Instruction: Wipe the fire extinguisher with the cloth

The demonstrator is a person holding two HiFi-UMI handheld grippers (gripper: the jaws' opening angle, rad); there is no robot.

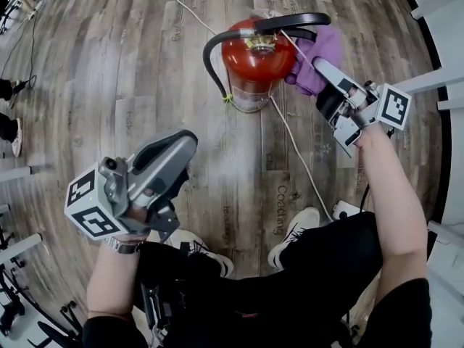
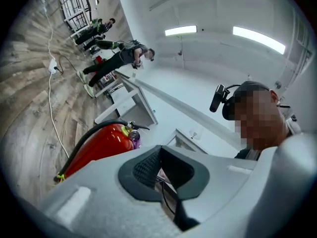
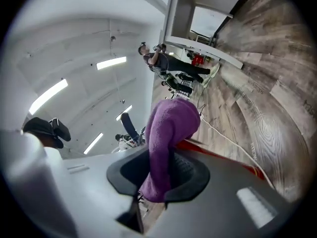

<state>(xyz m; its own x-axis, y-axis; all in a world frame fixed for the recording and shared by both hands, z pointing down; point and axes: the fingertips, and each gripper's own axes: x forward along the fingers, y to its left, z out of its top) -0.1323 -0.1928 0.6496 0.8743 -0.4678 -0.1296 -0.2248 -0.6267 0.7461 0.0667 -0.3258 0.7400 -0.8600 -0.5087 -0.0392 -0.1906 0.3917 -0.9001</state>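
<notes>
A red fire extinguisher (image 1: 254, 60) with a black hose and handle stands upright on the wooden floor. My right gripper (image 1: 319, 65) is shut on a purple cloth (image 1: 320, 49), which lies against the extinguisher's upper right side by the handle. In the right gripper view the cloth (image 3: 167, 133) sticks out from between the jaws of that gripper (image 3: 159, 180), with a strip of red behind it. My left gripper (image 1: 183, 145) hangs low and left of the extinguisher, shut and empty. In the left gripper view the extinguisher (image 2: 96, 148) shows beyond the closed left gripper (image 2: 161, 170).
A white cable (image 1: 299, 154) runs across the floor past the extinguisher's base. The holder's shoes (image 1: 293, 234) stand just below it. White table legs (image 1: 435, 78) line the right edge. Other people (image 2: 119, 56) stand far off by desks.
</notes>
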